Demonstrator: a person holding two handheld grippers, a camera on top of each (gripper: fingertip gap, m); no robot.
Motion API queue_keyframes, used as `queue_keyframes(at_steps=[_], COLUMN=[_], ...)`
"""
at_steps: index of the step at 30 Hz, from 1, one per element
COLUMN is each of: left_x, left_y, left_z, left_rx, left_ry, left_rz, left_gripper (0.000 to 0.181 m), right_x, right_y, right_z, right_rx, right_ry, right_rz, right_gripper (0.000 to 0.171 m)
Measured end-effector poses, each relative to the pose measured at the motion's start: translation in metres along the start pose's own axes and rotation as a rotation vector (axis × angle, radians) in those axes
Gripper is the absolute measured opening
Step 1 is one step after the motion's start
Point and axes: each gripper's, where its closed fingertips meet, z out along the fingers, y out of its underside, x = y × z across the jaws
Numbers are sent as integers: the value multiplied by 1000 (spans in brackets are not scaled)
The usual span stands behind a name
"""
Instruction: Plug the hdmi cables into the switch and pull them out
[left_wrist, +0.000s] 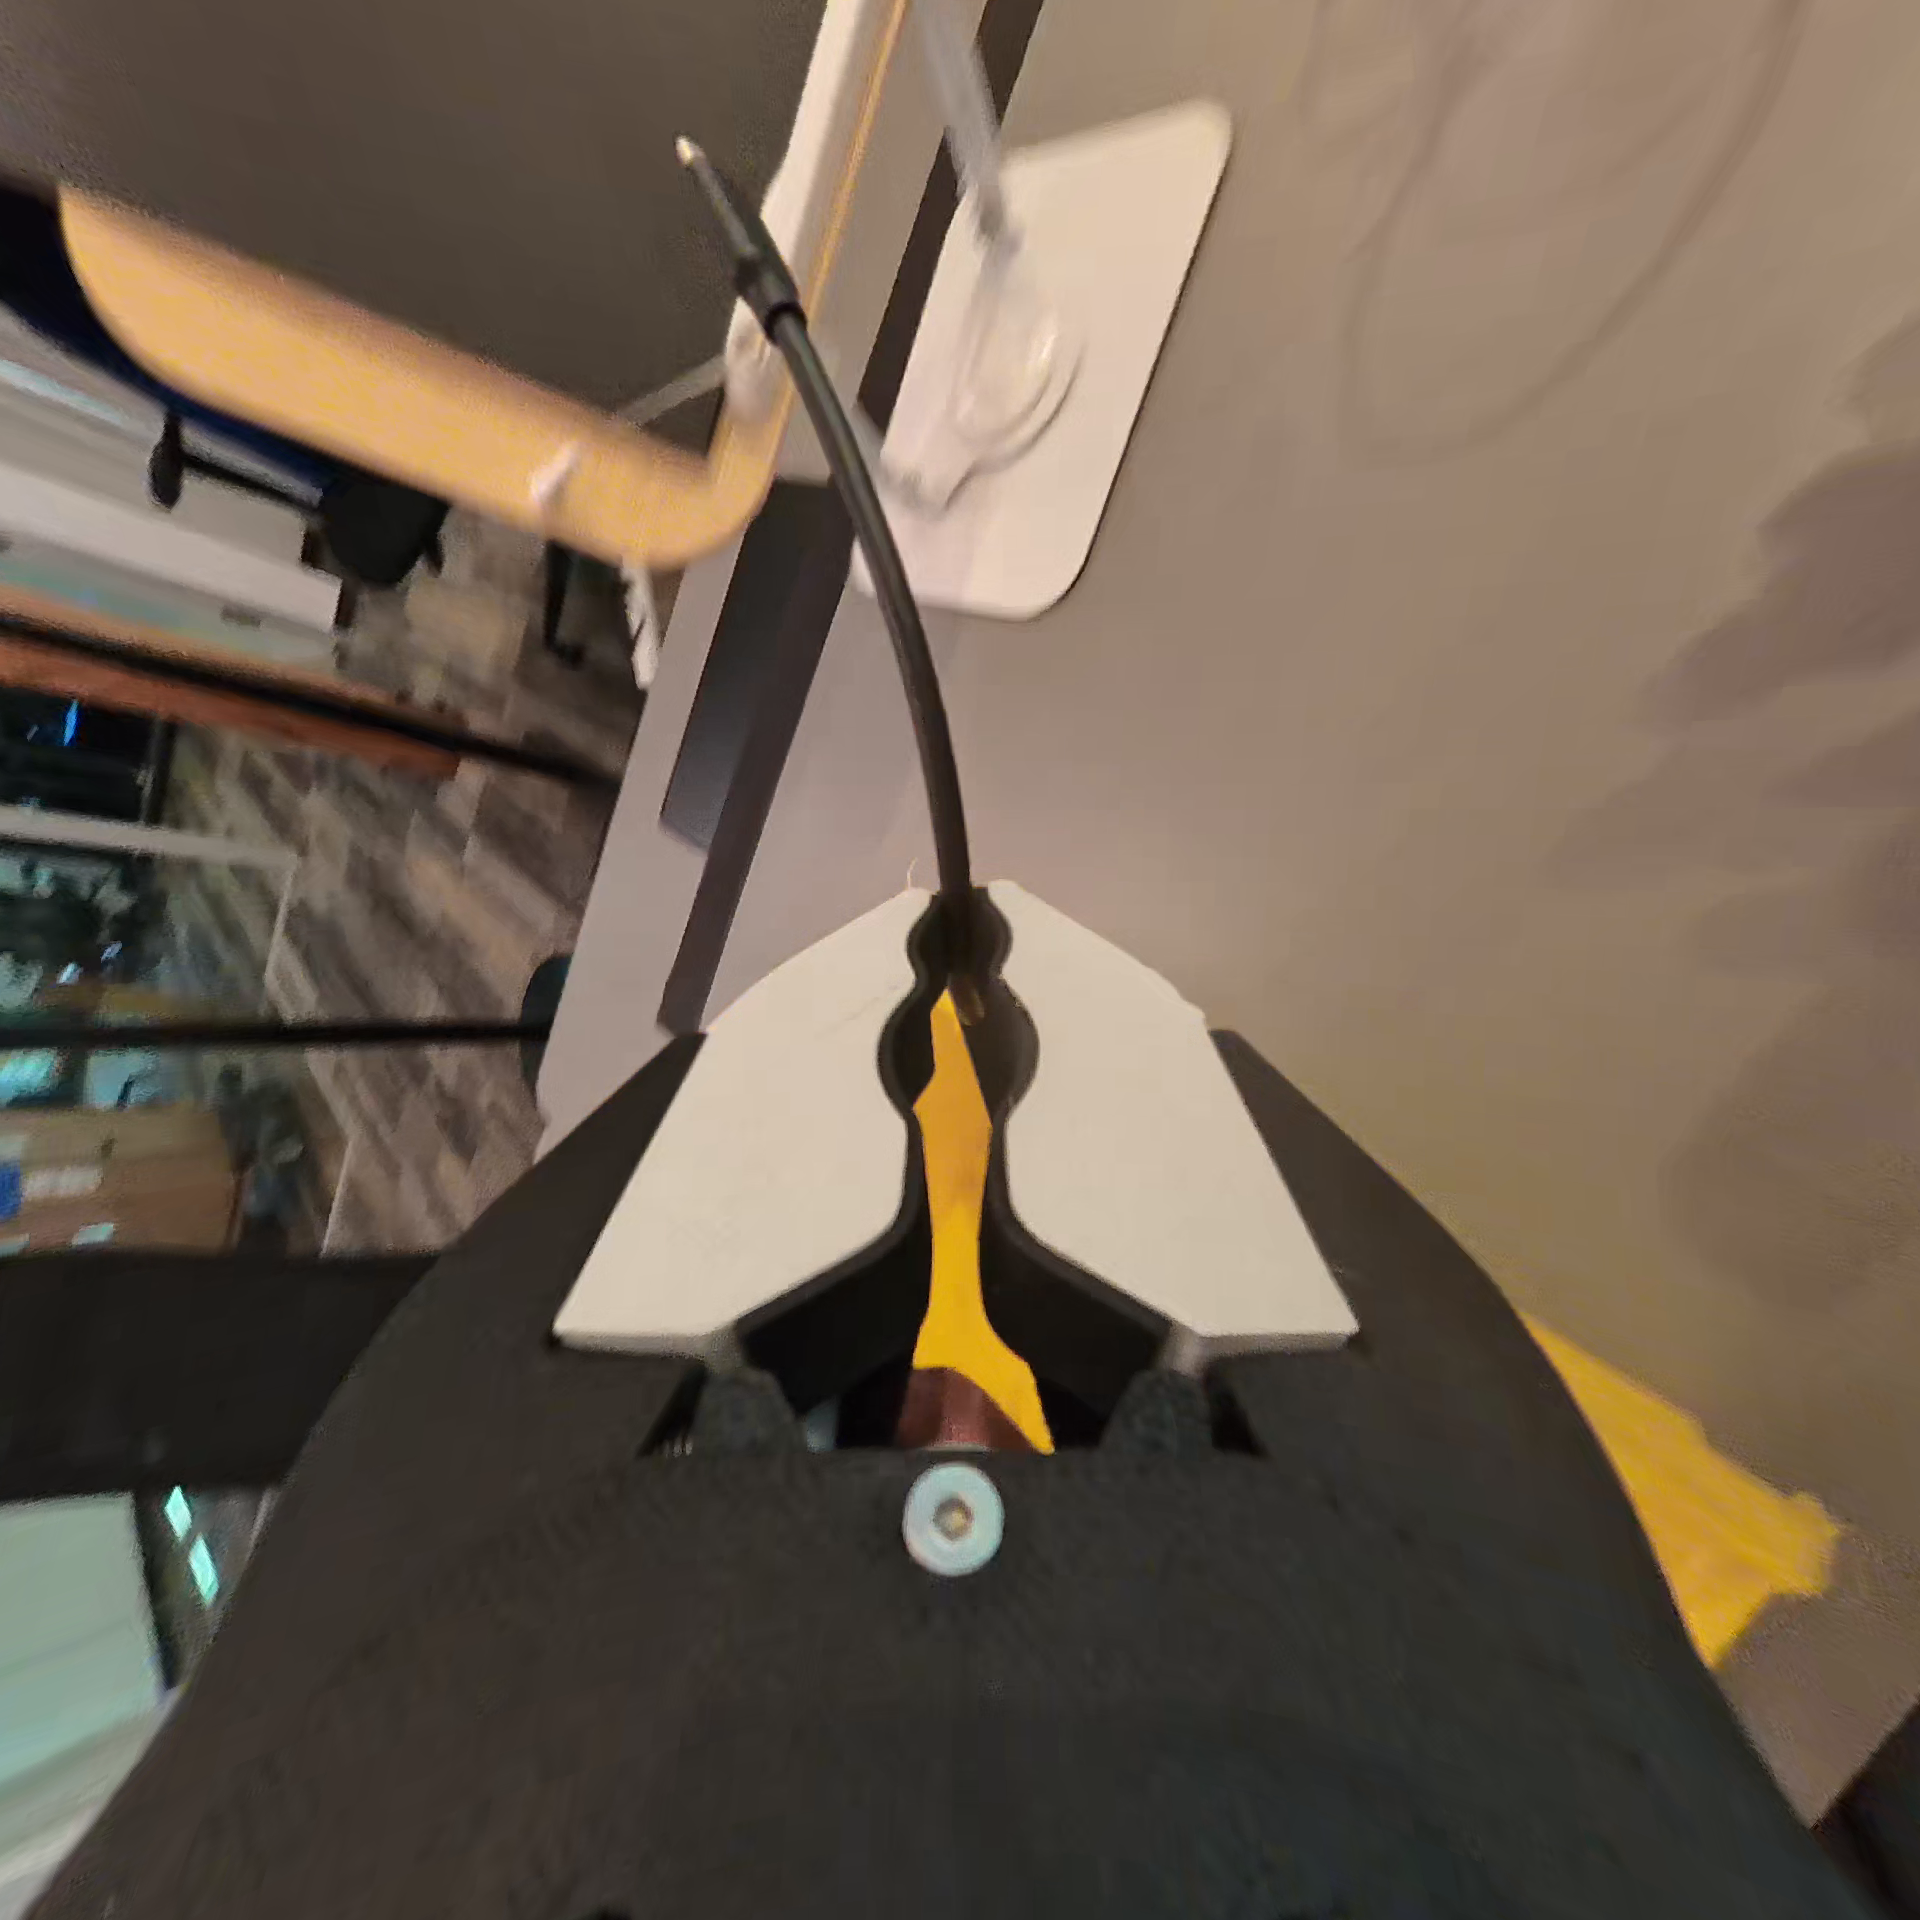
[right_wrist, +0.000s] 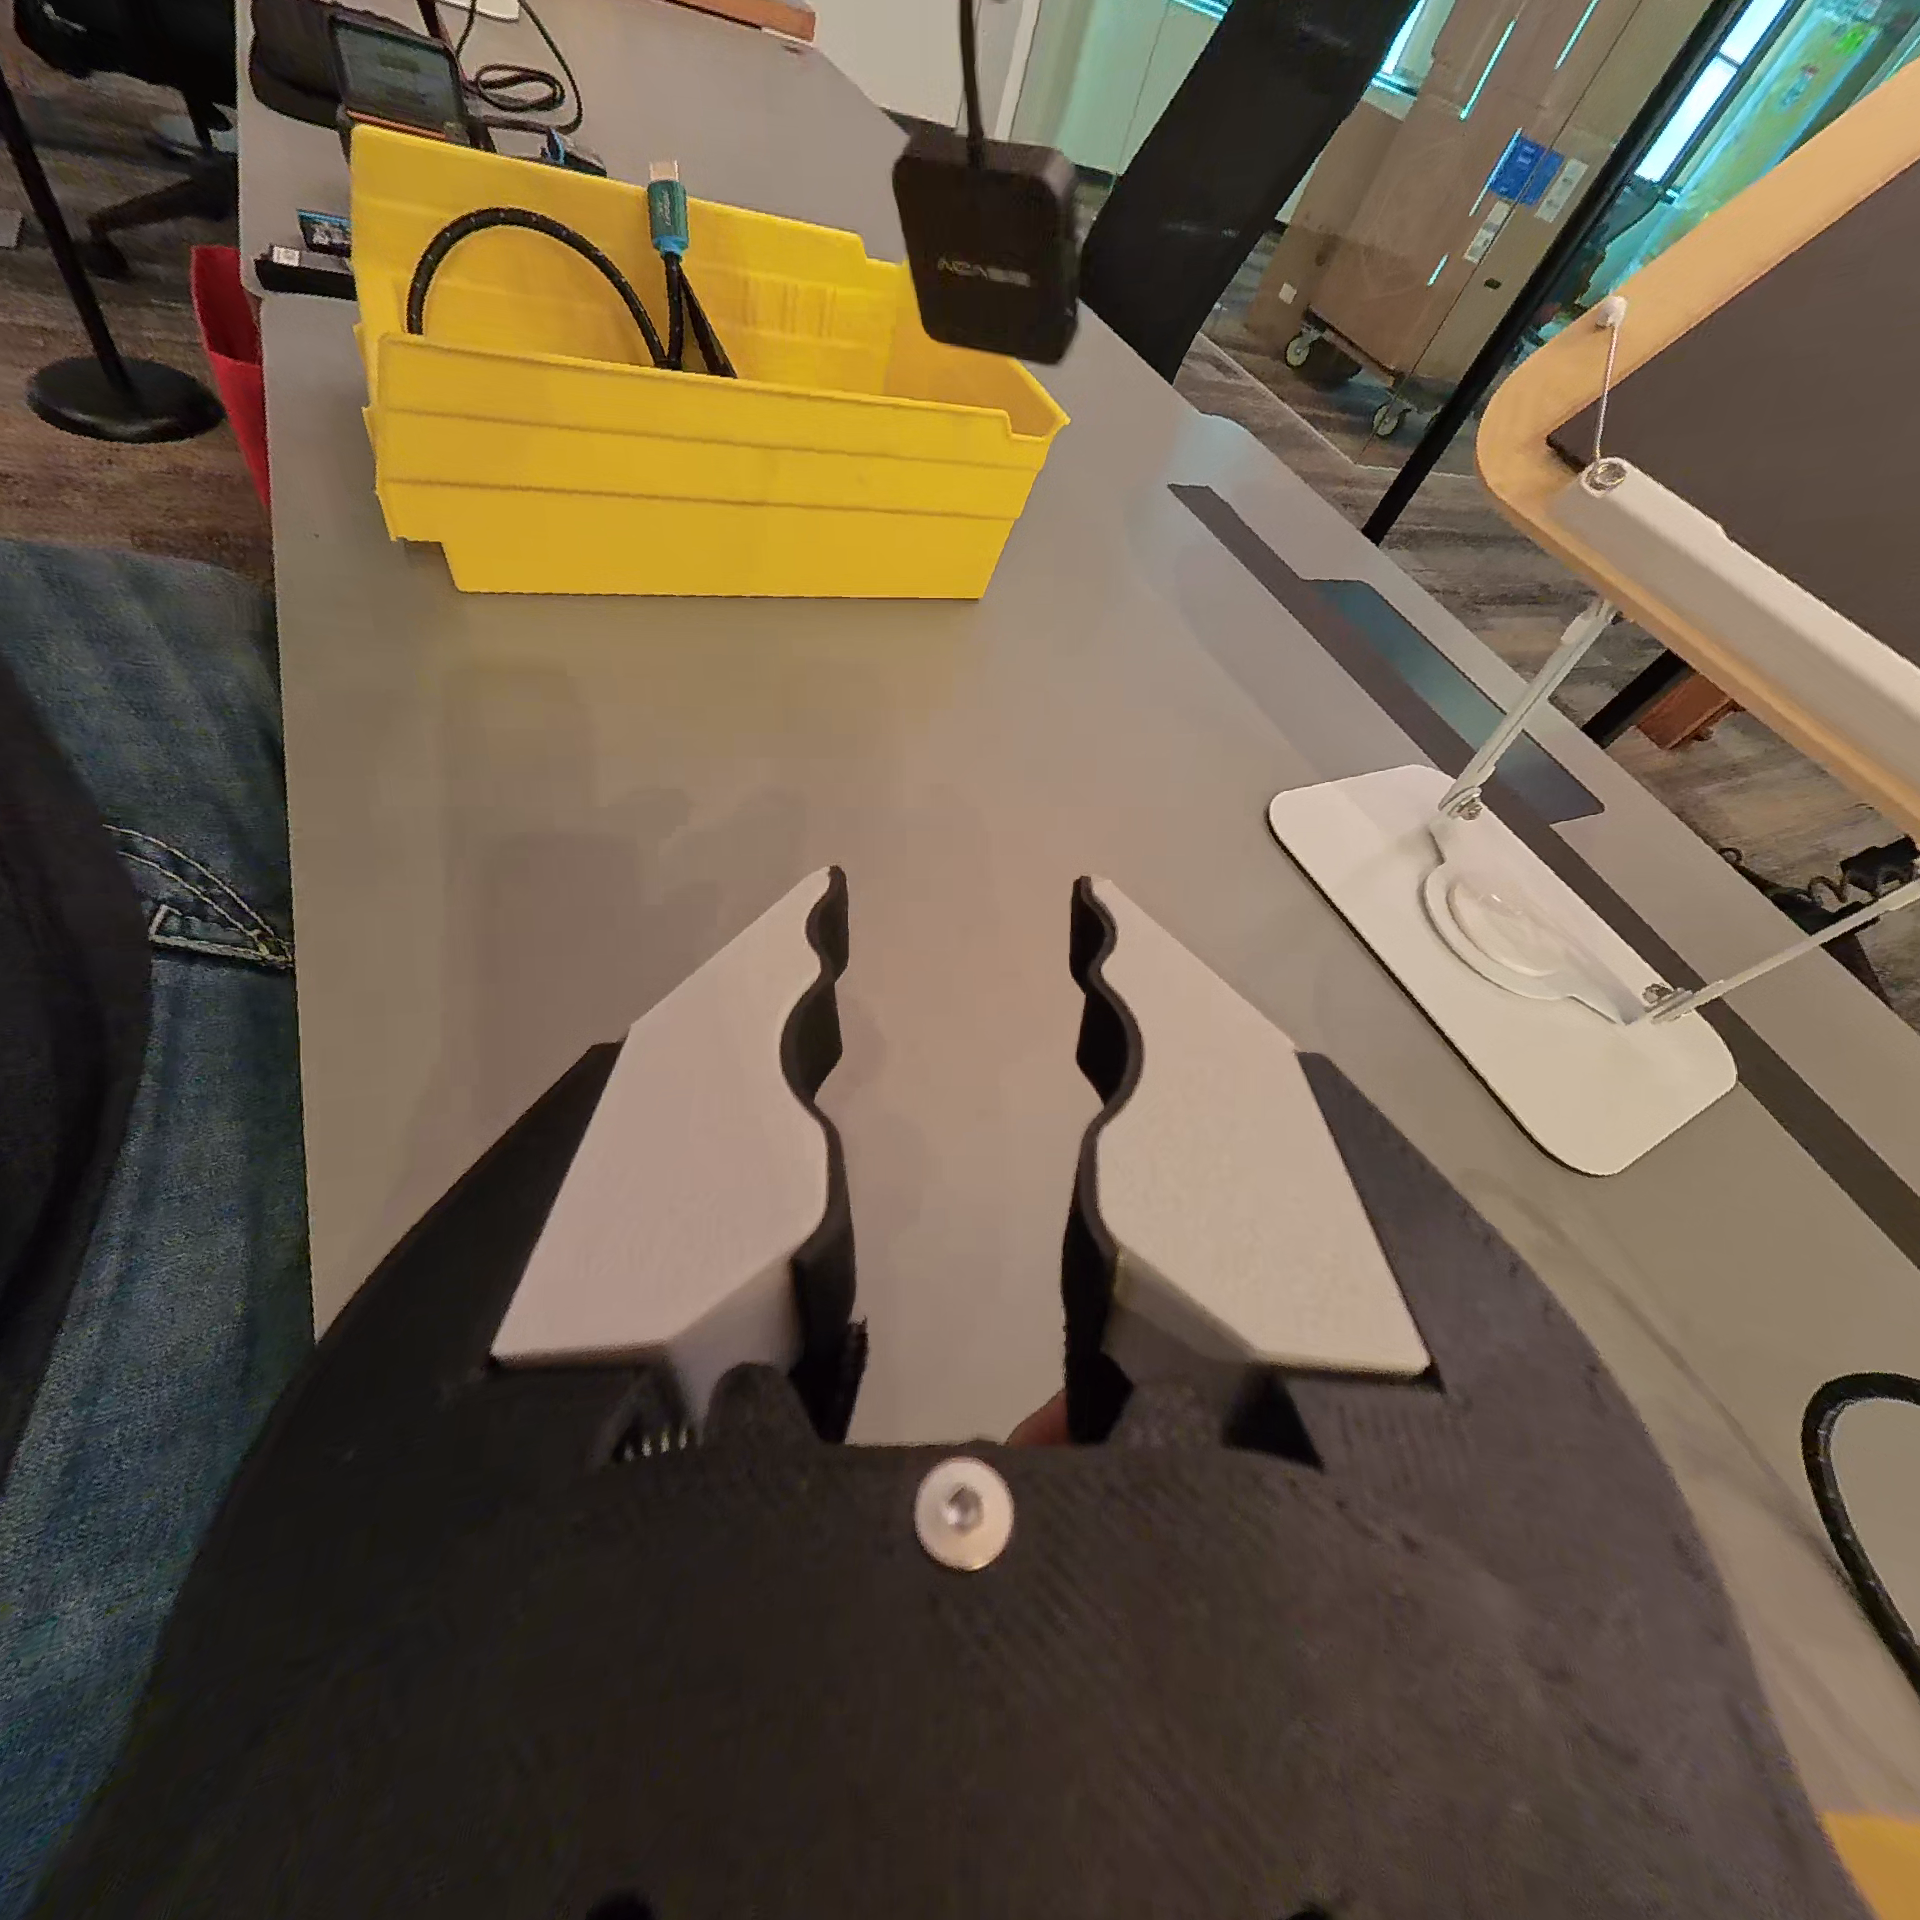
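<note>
In the left wrist view my left gripper is shut on a thin black cable. The cable curves up and away from the fingertips to a small metal-tipped plug. In the right wrist view a black switch box hangs in the air from a black cable above the yellow bin; what holds it lies outside that frame. A braided black cable with a blue connector lies in the bin. My right gripper is open and empty over the grey table.
A white stand base with thin metal rods sits at the table's right, under a wood-edged panel; it also shows in the left wrist view. A person's jeans are at the left. Another black cable loops at the right edge. Tip to tip, the grippers are about 25 cm apart.
</note>
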Motion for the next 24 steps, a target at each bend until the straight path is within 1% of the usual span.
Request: queue_keyframes(at_steps=[2,4,7,9,11,13,14,16,18,20,23,24], left_x=[23,52,103,131,151,166,164,158,141,133,126,125], left_y=[-35,-61,-87,-94,-91,-89,-92,-90,-82,-71,-35,-27], left_z=[5,19,48,70,93,107,113,123,135,143,164,171], left_rx=[52,84,133,155,124,116,136,114,83,53,-86,-107], left_ry=[98,213,420,505,563,642,652,680,621,616,559,541], left_rz=[13,24,-13,-52,-86,-145,-197,-266,-289,-314,-250,-251], left_gripper=[3,3,3,3,3,4,3,4,3,4,6,6], right_x=[0,-1,-4,-5,-6,-7,-7,-7,-8,-8,-10,-10], right_y=[1,3,7,13,21,28,32,39,43,46,49,49], right_z=[-1,-2,-3,-4,-3,0,3,10,19,30,47,53], right_rx=[-5,-8,-18,-37,-57,-68,-74,-87,-103,-121,-139,-144], right_ry=[5,2,-13,-21,-32,-45,-51,-60,-73,-82,-101,-106], right_rz=[-3,-1,6,6,16,38,49,63,64,56,49,48], right_gripper=[41,41,41,41,42,42,42,44,45,45,46,47])
